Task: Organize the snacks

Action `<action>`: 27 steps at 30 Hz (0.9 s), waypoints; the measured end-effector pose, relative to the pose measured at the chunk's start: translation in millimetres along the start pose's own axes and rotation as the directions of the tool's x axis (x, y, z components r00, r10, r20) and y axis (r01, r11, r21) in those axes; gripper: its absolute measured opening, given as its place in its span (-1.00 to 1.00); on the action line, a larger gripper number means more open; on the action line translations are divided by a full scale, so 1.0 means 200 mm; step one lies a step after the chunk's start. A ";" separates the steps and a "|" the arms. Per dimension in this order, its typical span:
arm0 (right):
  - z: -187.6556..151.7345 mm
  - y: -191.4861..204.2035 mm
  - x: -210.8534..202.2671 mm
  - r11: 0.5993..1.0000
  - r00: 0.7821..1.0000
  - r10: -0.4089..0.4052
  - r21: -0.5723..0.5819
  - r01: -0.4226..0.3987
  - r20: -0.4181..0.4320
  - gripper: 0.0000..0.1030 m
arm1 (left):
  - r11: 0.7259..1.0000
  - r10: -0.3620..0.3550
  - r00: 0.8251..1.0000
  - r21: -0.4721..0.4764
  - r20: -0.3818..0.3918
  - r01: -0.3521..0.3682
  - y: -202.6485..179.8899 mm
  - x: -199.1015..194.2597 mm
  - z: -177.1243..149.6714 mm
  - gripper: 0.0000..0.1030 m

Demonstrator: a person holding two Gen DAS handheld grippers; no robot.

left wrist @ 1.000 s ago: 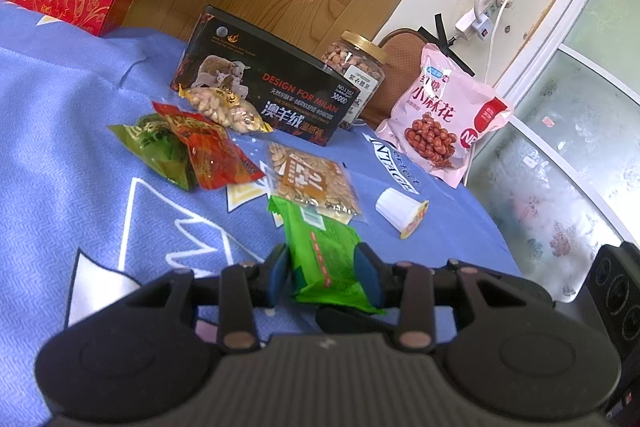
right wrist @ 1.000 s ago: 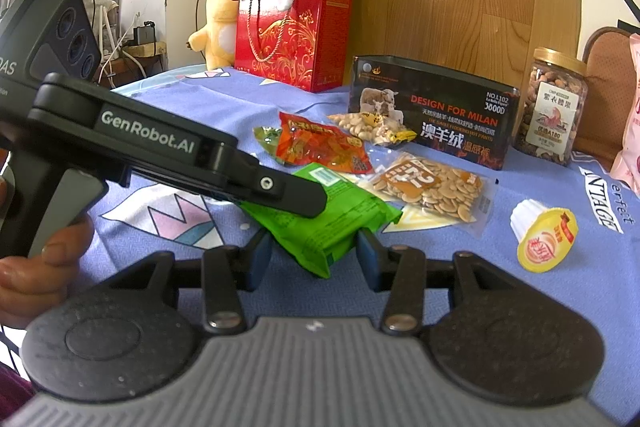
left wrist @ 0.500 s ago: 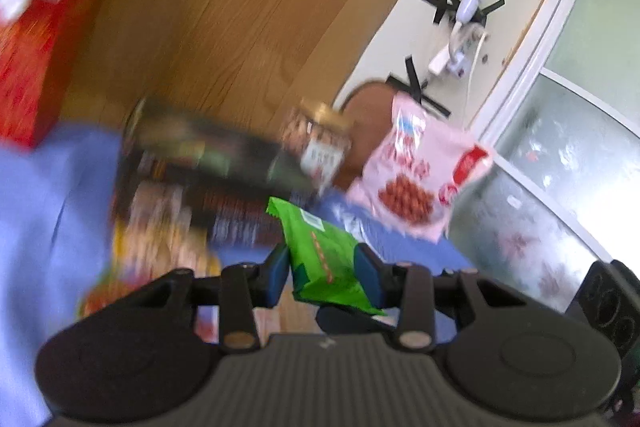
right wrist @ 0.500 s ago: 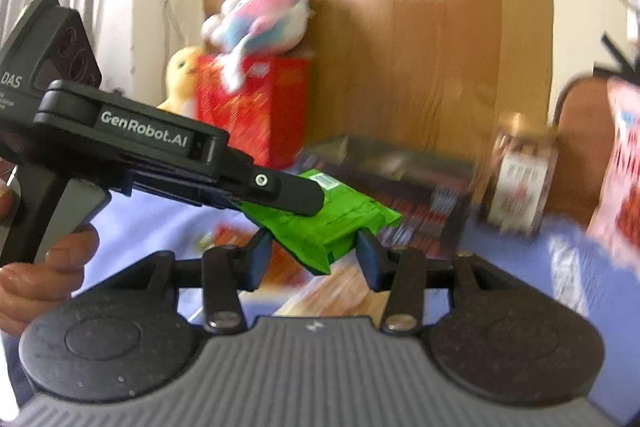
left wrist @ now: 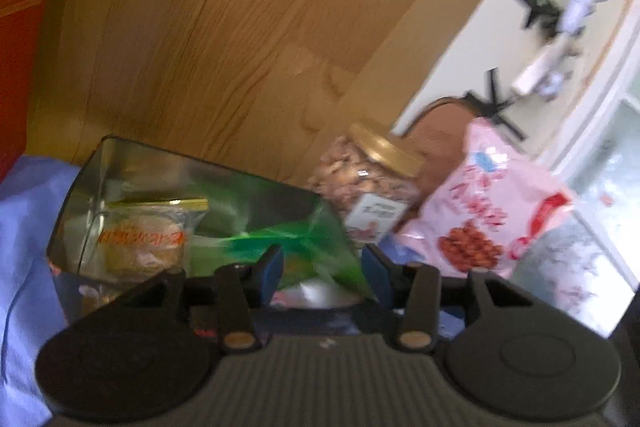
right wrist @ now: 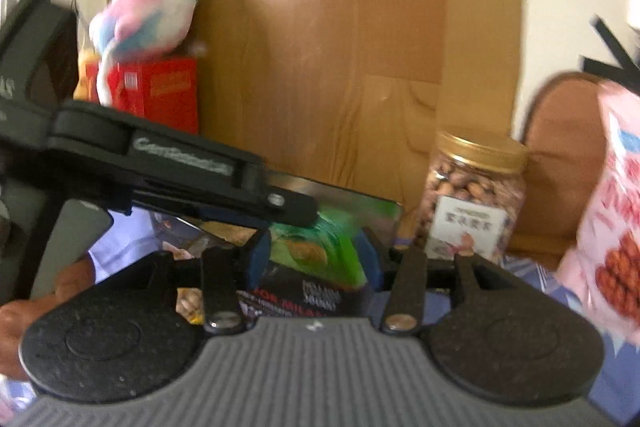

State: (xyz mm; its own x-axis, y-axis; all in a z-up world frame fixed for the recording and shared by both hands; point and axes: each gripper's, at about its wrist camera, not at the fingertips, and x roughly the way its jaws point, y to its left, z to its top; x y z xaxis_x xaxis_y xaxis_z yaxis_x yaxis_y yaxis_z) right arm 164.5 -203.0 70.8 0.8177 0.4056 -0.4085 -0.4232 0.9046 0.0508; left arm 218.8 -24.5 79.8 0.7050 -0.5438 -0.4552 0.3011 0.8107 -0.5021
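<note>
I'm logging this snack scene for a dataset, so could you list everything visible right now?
green packet: 1, green, between the left tongs' fingers, above the tin
tin: 1, black outside, shiny inside, open, on the cloth
clear packet: 1, clear with orange print, inside the tin
nut jar: 1, clear, gold lid, right of the tin
pink bag: 1, pink, right of the jar
red box: 1, red, back left
plush toy: 1, pink and blue, on the red box
cloth: 1, blue, under everything
left tongs: 1, black, shut on the green packet
right tongs: 1, black, astride the packet
</note>
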 end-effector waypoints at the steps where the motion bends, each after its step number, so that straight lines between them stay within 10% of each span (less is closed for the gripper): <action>1: -0.03 -0.03 -0.07 0.999 1.000 0.013 0.033 -0.014 0.001 0.00 | 1.000 -0.012 1.000 0.005 0.008 0.012 -0.01 -0.05 -0.02 -0.03; 13: -0.55 -0.07 -0.38 0.989 0.988 0.019 0.145 0.004 -0.153 0.39 | 0.977 -0.200 0.960 -0.110 -0.194 0.181 -0.13 -0.20 -0.53 -0.02; 17: -0.55 -0.03 -0.33 0.993 0.983 0.011 0.120 0.011 -0.184 -0.05 | 0.979 -0.195 0.947 -0.116 -0.257 0.170 -0.17 -0.09 -0.61 -0.03; 27: -0.43 0.15 -0.38 1.000 1.000 0.004 0.019 -0.003 -0.027 -0.08 | 0.982 -0.179 0.965 -0.088 -0.191 0.164 -0.14 -0.21 -0.59 -0.17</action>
State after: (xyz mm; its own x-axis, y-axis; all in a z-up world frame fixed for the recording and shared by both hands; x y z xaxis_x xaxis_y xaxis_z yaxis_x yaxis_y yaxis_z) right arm 56.7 -217.8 24.2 0.8051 0.4053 -0.4331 -0.4185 0.9056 0.0693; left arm 104.9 -49.9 27.6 0.5039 -0.7111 -0.4903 0.3552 0.6880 -0.6328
